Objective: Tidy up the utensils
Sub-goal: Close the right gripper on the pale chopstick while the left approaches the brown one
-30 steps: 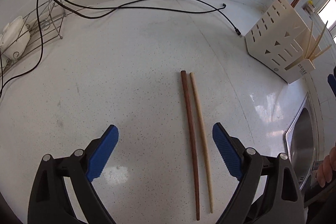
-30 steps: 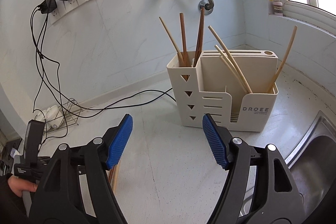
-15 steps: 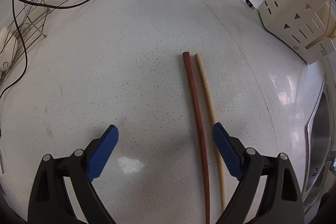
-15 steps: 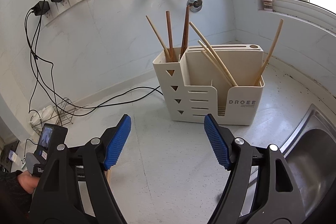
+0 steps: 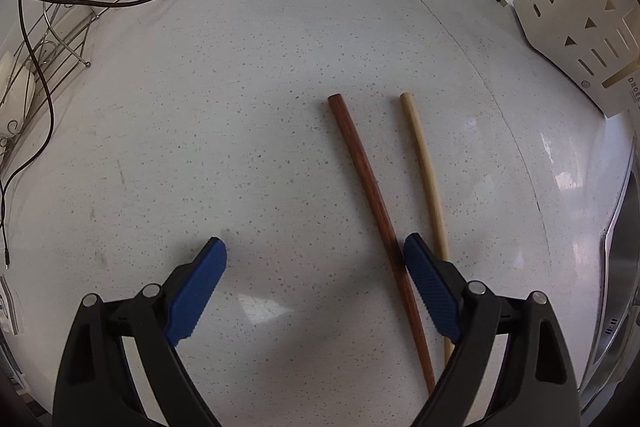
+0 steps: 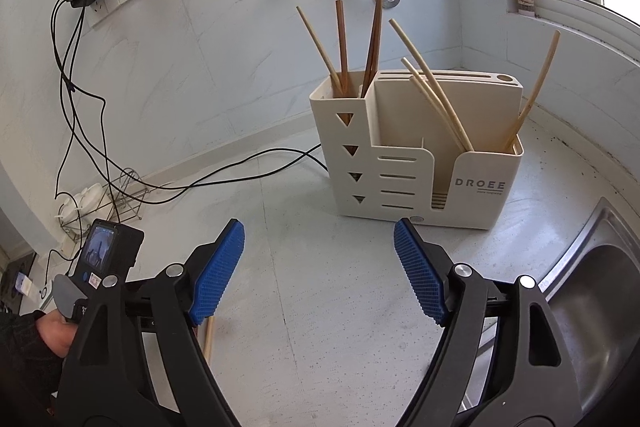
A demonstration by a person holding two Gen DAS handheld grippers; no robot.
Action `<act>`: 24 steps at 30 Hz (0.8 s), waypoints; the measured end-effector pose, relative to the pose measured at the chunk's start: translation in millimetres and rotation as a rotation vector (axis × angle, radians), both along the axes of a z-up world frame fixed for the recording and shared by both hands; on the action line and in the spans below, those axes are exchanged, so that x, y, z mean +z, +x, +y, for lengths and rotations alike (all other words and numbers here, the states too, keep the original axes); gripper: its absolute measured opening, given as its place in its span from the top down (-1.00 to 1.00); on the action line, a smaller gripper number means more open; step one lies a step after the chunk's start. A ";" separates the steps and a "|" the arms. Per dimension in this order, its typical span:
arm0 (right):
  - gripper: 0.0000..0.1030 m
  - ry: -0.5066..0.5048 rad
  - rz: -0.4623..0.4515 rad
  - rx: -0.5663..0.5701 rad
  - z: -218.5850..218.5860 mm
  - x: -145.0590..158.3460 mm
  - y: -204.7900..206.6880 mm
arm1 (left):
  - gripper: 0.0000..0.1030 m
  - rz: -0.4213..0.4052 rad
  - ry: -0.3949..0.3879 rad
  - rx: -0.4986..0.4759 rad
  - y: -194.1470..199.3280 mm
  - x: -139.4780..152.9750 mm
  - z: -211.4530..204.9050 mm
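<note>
Seen from the left wrist camera, the left gripper [image 5: 314, 277] is pointing down at the speckled white countertop [image 5: 224, 131] with its jaws wide apart and beginning to close; no pad is pressing on anything. Its left finger is standing over bare counter. Further right, the dark brown chopstick [image 5: 370, 195] is lying flat, its long axis running from its blunt end up the frame down toward the camera, roughly along the direction of the fingers. It is passing just inside the right blue pad [image 5: 430, 291], apparently touching or nearly touching that pad's inner edge, so it is sitting far off-centre in the gap. The pale bamboo chopstick [image 5: 426, 171] is lying roughly parallel just beyond, outside the same pad, which is dividing the pair. A grip on the brown one alone looks possible by closing as things stand.

Right again, at the frame's edge, the cream slotted utensil holder [image 5: 576, 15] is standing well apart from both sticks.

In the right wrist view, the right gripper [image 6: 318, 267] is hanging empty, jaws spread and opening further, aimed toward the same holder [image 6: 416, 167], whose compartments already contain several brown and pale chopsticks. The left hand is plainly the nearer one to the loose chopsticks; the right is nearer the holder.
</note>
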State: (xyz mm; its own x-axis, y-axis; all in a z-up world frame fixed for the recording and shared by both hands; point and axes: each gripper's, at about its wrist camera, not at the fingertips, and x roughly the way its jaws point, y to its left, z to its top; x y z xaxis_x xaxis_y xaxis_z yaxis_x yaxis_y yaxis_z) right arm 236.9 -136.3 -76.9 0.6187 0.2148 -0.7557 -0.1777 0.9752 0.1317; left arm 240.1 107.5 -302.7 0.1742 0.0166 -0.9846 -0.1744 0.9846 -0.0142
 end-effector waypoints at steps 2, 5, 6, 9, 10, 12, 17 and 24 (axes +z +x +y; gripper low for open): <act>-0.46 -0.003 0.014 0.018 6.6 -3.5 0.8 | -0.57 -0.002 0.002 -0.007 -3.3 2.2 2.9; -0.47 -0.006 0.033 0.043 17.0 -8.9 2.1 | -0.37 0.002 0.002 -0.017 -7.9 5.3 7.7; -0.47 -0.004 0.040 0.051 20.2 -10.7 2.8 | -0.27 0.004 0.002 -0.017 -8.6 6.4 9.8; -0.47 -0.006 0.063 0.078 31.4 -16.2 4.8 | 0.08 0.009 0.000 -0.013 -18.5 10.6 21.9; -0.46 -0.010 0.079 0.091 36.1 -18.9 6.0 | 0.23 0.009 -0.001 -0.013 -19.1 12.1 26.3; -0.46 -0.017 0.129 0.124 46.8 -26.3 8.8 | 0.42 0.008 -0.013 -0.009 -22.8 13.6 33.8; -0.31 -0.086 0.296 0.236 81.5 -59.3 12.2 | 0.69 0.005 -0.121 0.028 -35.6 19.7 61.8; 0.09 -0.170 0.501 0.380 133.8 -109.7 9.2 | 0.72 0.005 -0.151 0.025 -44.0 22.4 77.4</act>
State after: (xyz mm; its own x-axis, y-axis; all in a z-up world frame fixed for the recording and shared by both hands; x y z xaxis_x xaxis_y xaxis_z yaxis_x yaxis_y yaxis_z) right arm 246.1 -2.5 -186.6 0.0868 0.2012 -0.9757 -0.4716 0.8710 0.1376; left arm 196.1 184.9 -280.4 0.1703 -0.1277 -0.9771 -0.1992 0.9666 -0.1610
